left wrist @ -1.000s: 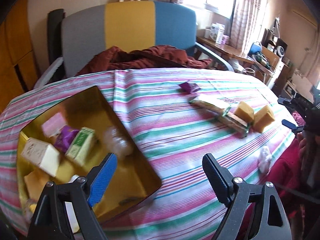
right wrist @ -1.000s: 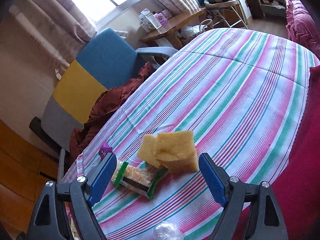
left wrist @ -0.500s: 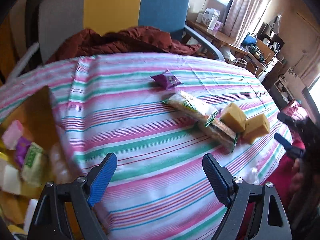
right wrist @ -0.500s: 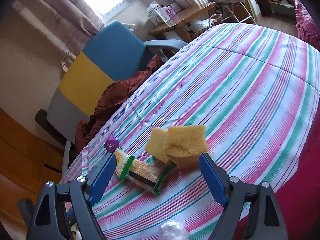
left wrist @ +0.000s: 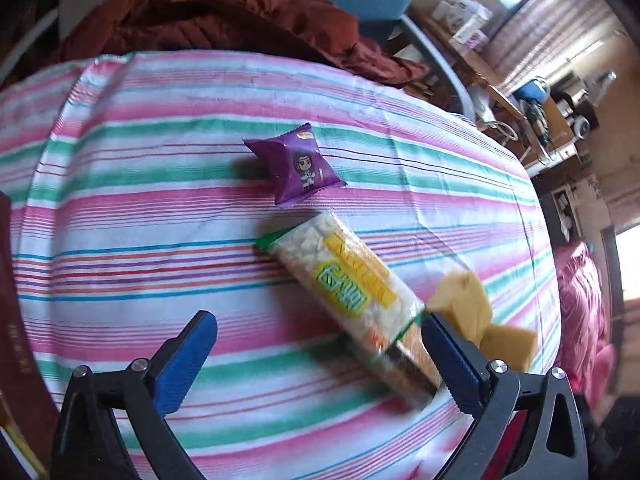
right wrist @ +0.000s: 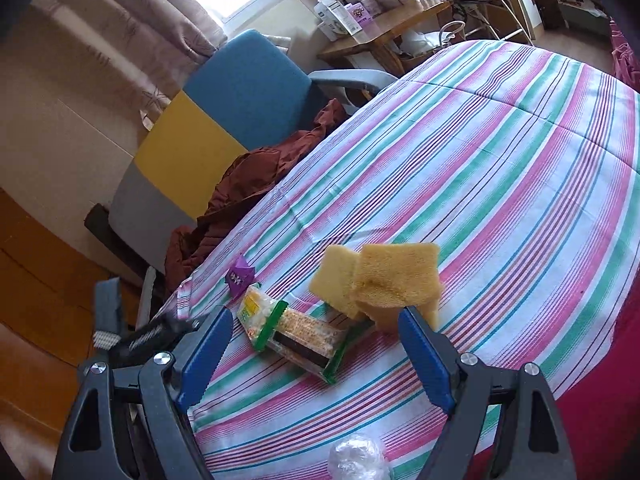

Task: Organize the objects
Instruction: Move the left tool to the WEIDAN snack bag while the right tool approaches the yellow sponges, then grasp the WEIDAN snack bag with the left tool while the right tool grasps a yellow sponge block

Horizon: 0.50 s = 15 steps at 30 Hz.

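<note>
On the striped tablecloth [left wrist: 120, 208] lie a purple snack packet [left wrist: 298, 166], a long clear rice-cracker pack with green ends [left wrist: 348, 284], a second green-ended snack pack [right wrist: 308, 338] and two yellow sponges [left wrist: 466, 308]. My left gripper [left wrist: 316, 356] is open and empty, low over the cloth, with the cracker pack just ahead of its right finger. My right gripper [right wrist: 314, 352] is open and empty; the second snack pack lies between its fingers and the sponges [right wrist: 384, 280] sit just beyond. The purple packet [right wrist: 240, 278] lies further back.
A grey, yellow and blue chair [right wrist: 224, 120] with a rust-red cloth [left wrist: 224, 20] stands behind the table. The dark red side of a box [left wrist: 16, 320] shows at the left edge. A clear wrapped ball [right wrist: 356, 458] lies near the front. The left gripper's body [right wrist: 140, 336] shows at the right view's left.
My left gripper has swung right, away from the gold box of snacks, and come close to the cracker pack. My right gripper has edged nearer the sponges and snack pack.
</note>
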Motion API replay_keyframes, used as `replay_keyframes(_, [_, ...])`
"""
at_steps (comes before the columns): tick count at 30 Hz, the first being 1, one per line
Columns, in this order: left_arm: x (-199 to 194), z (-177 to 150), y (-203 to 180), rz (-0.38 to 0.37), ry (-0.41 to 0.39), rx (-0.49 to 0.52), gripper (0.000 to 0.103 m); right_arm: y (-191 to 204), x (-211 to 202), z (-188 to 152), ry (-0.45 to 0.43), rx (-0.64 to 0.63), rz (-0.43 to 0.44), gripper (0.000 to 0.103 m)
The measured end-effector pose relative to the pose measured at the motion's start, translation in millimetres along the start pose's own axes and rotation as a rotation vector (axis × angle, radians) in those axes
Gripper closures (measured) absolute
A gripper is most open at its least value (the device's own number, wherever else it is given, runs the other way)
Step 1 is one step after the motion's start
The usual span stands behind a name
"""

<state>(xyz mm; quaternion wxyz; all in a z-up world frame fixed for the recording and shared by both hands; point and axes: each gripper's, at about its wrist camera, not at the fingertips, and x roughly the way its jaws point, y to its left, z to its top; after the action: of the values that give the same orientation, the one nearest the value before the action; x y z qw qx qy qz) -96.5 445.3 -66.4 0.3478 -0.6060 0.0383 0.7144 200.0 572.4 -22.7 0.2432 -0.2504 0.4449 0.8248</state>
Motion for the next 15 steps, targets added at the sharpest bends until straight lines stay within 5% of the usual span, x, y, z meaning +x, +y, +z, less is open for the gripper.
replay_keyframes(9, [43, 27, -7, 0.064, 0.067, -0.127, 0.000, -2, 2, 0, 0.018, 0.008, 0.040, 0.017])
replay_keyframes(13, [50, 27, -21, 0.137, 0.048, -0.013, 0.002, -3, 1, 0, 0.018, 0.018, 0.042, 0.017])
replay_keyframes(15, [46, 21, -24, 0.168, 0.026, 0.049, 0.013, -4, 1, 0, 0.017, 0.022, 0.042, 0.017])
